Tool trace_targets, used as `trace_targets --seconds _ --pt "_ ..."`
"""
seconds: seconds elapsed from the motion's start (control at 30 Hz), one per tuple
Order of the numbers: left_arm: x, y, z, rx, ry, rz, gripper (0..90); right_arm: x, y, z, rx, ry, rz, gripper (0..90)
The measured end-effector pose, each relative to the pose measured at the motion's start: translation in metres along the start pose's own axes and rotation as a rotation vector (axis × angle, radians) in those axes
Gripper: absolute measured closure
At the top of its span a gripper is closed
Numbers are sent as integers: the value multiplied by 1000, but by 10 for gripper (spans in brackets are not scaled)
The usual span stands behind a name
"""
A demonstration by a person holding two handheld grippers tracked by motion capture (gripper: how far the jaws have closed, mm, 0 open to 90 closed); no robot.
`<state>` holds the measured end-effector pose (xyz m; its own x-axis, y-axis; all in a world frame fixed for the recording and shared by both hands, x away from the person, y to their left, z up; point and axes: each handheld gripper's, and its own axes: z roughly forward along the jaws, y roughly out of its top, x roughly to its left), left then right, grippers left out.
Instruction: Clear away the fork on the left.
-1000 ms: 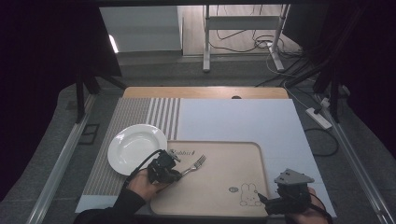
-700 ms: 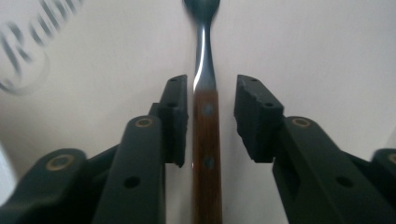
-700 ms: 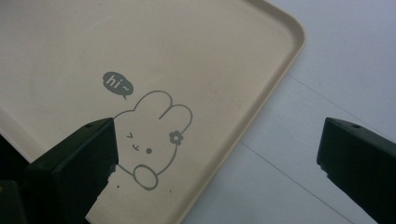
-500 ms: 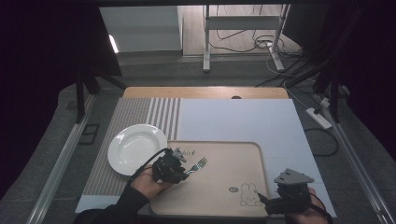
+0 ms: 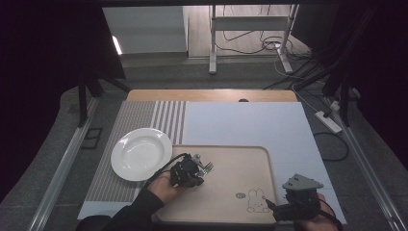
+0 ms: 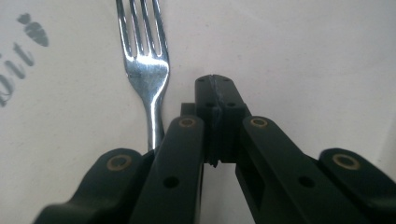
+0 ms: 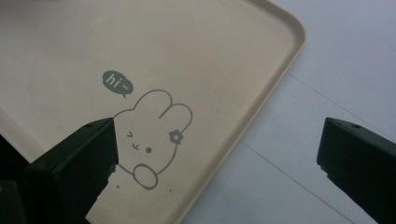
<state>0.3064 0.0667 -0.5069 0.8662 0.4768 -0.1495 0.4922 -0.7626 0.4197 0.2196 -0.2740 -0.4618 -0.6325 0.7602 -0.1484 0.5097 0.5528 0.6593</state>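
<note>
We note the fork (image 6: pixel 142 70) as polished metal, bright and mirror-glossy along tines and neck. The tray (image 5: pixel 240 168) under it looks like smooth beige plastic, matt, with flat grey print on its surface. The plate (image 5: pixel 141 154) at left reads as glazed white ceramic, glossy with soft highlights. We see the left gripper (image 6: pixel 215 86) as matt black plastic with small brass-coloured fittings; the right gripper (image 7: pixel 219 158) has the same dull black finish. The striped mat (image 5: pixel 139 118) looks woven cloth; the far table edge (image 5: pixel 211 95) looks like wood.
</note>
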Motion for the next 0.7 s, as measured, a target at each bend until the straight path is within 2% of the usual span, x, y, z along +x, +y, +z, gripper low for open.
trace_targets --seconds 0.1,0.13,0.4,0.7 --pt "3 0 1 -8 0 -12 893 0 0 0 0 0 0 0" --pt "4 -1 1 -9 16 -16 893 0 0 0 0 0 1 0" --pt "17 -6 -4 -12 59 -56 893 0 0 0 0 2 1 0" --pt "38 -17 -12 -22 89 -131 893 0 0 0 1 4 3 0"
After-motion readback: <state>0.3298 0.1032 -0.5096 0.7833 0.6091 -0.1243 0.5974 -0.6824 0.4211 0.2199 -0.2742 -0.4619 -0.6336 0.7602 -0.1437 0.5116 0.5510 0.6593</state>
